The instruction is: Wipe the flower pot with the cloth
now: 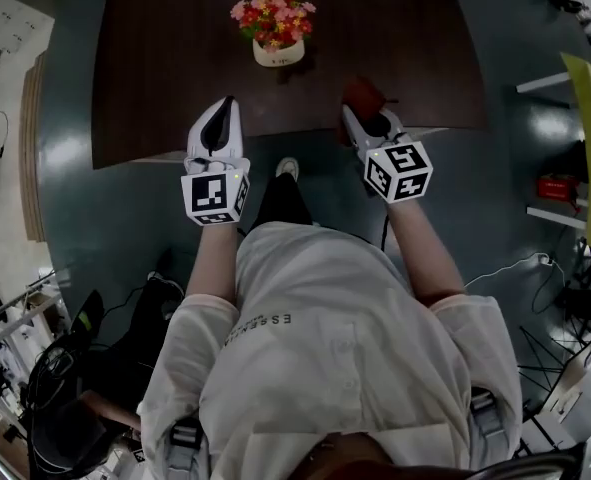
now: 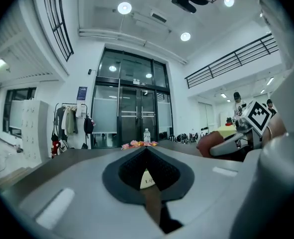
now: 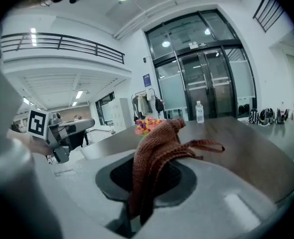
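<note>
**Desk:** Closest to your lens, what do you have?

**Me:** On my right gripper view, the cloth (image 3: 159, 148): a rust-brown knitted bunch pinched between the jaws of the right hand-held gripper (image 3: 151, 173), with one loop sticking out to the side.

**Desk:** And the flower pot?

**Me:** I see the flower pot (image 1: 278, 53) upright on the dark table (image 1: 155, 68), toward its far side, with pink, red and orange flowers (image 1: 272, 16) on top. It stands well apart from both grippers, and the cloth is not touching it.

**Desk:** Your left side?

**Me:** My left hand-held gripper (image 1: 225, 108) is clenched on nothing. Its jaws meet at the tips, and through the slit under them I catch the pot's pale wall. Both grippers hang side by side over the table's near part.

**Desk:** Around that?

**Me:** I make out the person's white shirt (image 1: 325, 348) low in the head view, teal floor (image 1: 125, 218) round the table, and glass doors (image 2: 132, 108) beyond it.
</note>
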